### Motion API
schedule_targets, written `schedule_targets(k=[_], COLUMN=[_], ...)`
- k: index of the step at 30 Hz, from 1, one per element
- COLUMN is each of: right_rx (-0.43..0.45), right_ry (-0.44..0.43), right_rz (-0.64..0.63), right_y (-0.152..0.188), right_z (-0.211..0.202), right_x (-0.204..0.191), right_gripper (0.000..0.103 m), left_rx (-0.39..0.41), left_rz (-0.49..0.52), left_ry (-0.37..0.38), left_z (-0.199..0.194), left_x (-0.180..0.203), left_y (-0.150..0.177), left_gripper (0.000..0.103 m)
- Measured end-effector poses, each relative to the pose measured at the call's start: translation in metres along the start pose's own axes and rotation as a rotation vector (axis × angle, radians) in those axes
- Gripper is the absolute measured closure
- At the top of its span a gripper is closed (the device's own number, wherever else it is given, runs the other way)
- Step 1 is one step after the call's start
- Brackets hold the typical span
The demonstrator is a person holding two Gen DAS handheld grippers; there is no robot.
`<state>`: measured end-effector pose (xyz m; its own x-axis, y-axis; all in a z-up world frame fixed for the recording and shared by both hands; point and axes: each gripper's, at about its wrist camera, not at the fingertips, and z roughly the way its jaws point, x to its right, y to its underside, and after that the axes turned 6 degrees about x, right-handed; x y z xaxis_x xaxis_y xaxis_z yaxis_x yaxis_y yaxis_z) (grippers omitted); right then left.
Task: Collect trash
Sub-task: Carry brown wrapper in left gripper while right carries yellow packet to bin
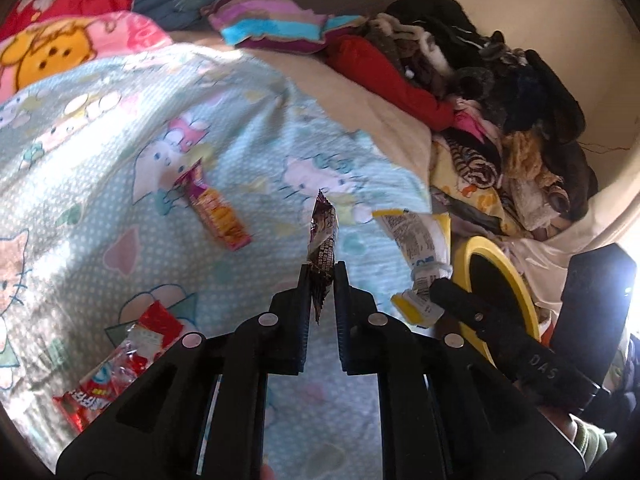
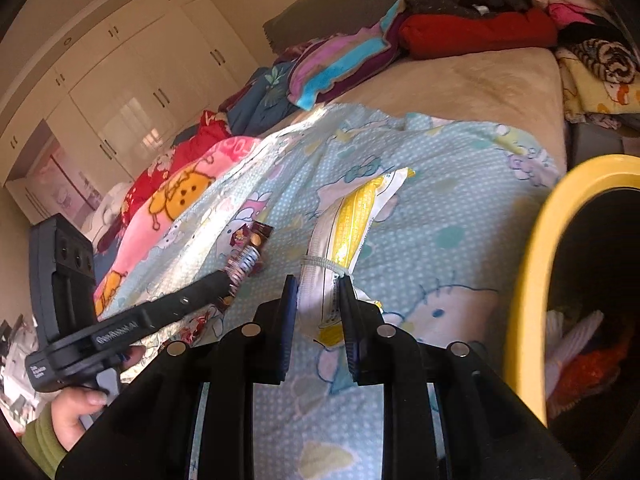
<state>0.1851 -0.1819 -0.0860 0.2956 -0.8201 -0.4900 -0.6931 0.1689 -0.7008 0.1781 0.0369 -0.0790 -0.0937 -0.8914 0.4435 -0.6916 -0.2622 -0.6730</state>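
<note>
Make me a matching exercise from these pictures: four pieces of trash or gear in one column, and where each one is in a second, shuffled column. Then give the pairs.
Things:
1. dark brown foil wrapper
2. white and yellow plastic packet
3. pink and orange snack wrapper
4. yellow-rimmed bin

Places:
A. lying loose on the blue cartoon bedsheet
B. clamped in the left gripper
C. standing at the right of the bed
D. clamped in the right gripper

Pairs: 1-B, 2-D, 3-A, 4-C
</note>
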Motion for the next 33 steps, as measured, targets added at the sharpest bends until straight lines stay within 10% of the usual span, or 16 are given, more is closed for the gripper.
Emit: schedule_targets(k=[33], right_rx=[0.186], right_ry=[0.152], right_rz=[0.036], right_y=[-0.018], right_z=[-0.126], right_x=[0.071], right_gripper=[0.082], left_rx=[0.027], left_rz=[0.204], left_ry=[0.154], left_z=[-0.023], left_x=[0.122], left_y=[0.011], left_gripper=[0.096])
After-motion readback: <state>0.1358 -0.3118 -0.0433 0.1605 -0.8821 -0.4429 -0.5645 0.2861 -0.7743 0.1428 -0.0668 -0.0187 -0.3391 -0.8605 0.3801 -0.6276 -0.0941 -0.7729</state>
